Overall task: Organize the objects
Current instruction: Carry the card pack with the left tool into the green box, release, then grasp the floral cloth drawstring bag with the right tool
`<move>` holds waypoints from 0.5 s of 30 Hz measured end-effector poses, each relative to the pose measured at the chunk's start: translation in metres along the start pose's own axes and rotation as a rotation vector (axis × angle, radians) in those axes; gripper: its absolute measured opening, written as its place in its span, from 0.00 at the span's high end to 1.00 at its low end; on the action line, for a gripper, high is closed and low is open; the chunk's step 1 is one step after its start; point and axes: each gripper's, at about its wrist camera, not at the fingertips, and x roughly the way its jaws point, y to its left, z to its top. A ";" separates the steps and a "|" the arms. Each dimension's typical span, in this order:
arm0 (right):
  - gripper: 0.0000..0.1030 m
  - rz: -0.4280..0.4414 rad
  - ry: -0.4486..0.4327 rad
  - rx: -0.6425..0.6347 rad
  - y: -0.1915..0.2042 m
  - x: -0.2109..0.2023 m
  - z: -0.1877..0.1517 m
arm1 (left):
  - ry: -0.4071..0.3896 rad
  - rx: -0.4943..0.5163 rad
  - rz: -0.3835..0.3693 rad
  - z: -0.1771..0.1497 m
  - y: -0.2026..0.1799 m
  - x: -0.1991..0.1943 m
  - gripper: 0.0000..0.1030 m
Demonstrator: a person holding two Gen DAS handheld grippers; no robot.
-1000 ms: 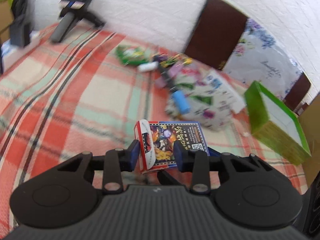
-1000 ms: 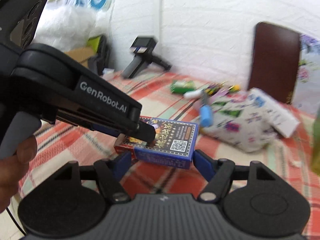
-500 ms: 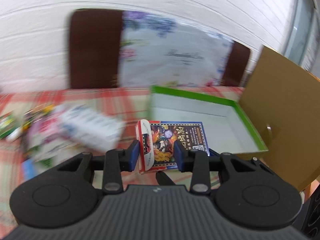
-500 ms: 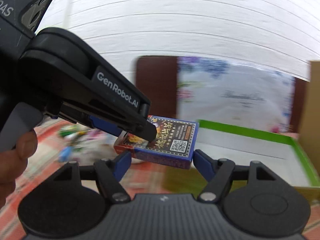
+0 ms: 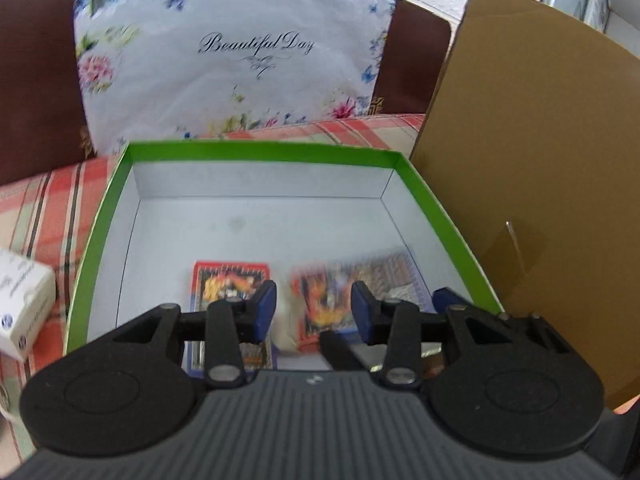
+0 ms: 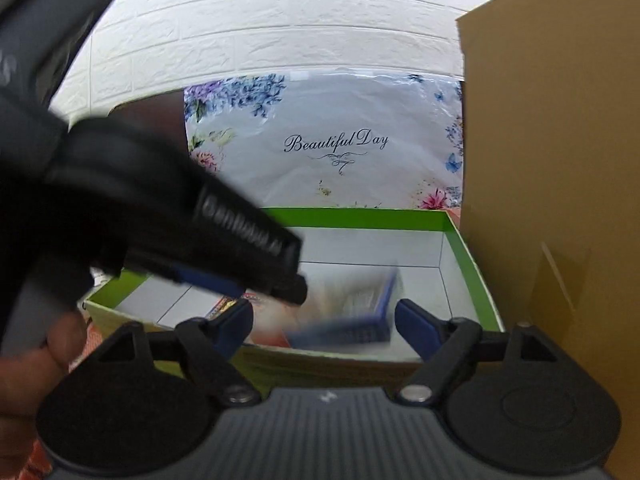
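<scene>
- The left claw (image 5: 313, 307) is over the near part of the green box (image 5: 256, 150); its jaws are parting, and nothing is pressed between the pads.
- The right claw (image 6: 324, 322) is at the near wall of the same box; its jaws are spreading wide, with no pad contact seen.
- A blue card pack (image 6: 352, 312), blurred, is seen just past both claws and inside the box, tilted and apparently dropping free. Whether it has landed cannot be told.
- A red card pack (image 5: 230, 280) lies flat on the box floor, left of the blue one and close beside it.
- Judged progress: one pack is stowed and a second is being released into the box; this placement is all but done.
- A white carton (image 5: 22, 312) rests on the plaid cloth (image 5: 44, 208) outside the box, to the left; it is judged to be among the items left to sort. Other remaining items are not in view.
- A cardboard sheet (image 5: 540, 180) stands right of the box, close to its wall; a floral bag (image 5: 228, 56) leans behind, at the far side.
</scene>
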 end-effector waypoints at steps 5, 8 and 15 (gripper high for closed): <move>0.22 0.025 -0.046 0.011 0.007 -0.024 -0.012 | -0.037 -0.029 0.000 -0.015 0.020 -0.038 0.58; 0.23 0.069 -0.068 0.010 0.022 -0.044 -0.022 | -0.068 -0.032 -0.002 -0.032 0.034 -0.069 0.58; 0.25 0.280 0.002 -0.118 0.100 -0.064 -0.044 | -0.063 -0.132 0.107 -0.086 0.104 -0.127 0.58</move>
